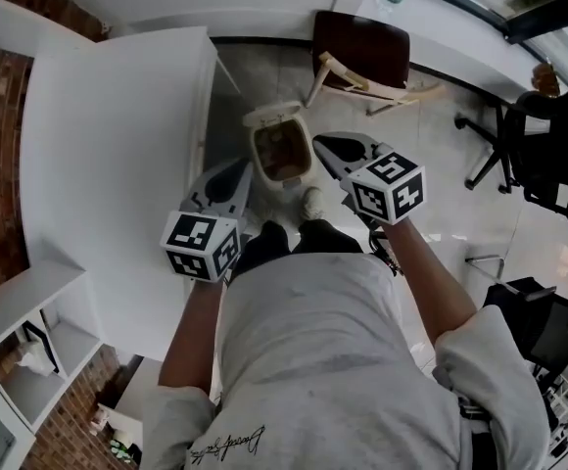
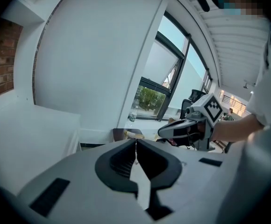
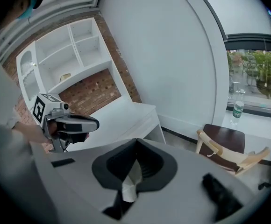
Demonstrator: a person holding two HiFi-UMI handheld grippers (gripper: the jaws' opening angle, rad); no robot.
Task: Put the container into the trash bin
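Left gripper point(image 1: 237, 174): my jaws meet, holding nothing.
Right gripper point(image 1: 328, 145): my jaws are together, empty.
Bin point(image 1: 255, 150): lid up, between my grippers.
Container: probably inside the bin, hence my empty jaws; I can't confirm it.

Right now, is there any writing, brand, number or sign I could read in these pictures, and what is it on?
None can be read for certain.
Grey shirt: cursive script on the front, too blurred to read.
Left marker cube on the left hand-held gripper, right marker cube on the right hand-held gripper: square patterns, not words.
Bottle: label too small to read.
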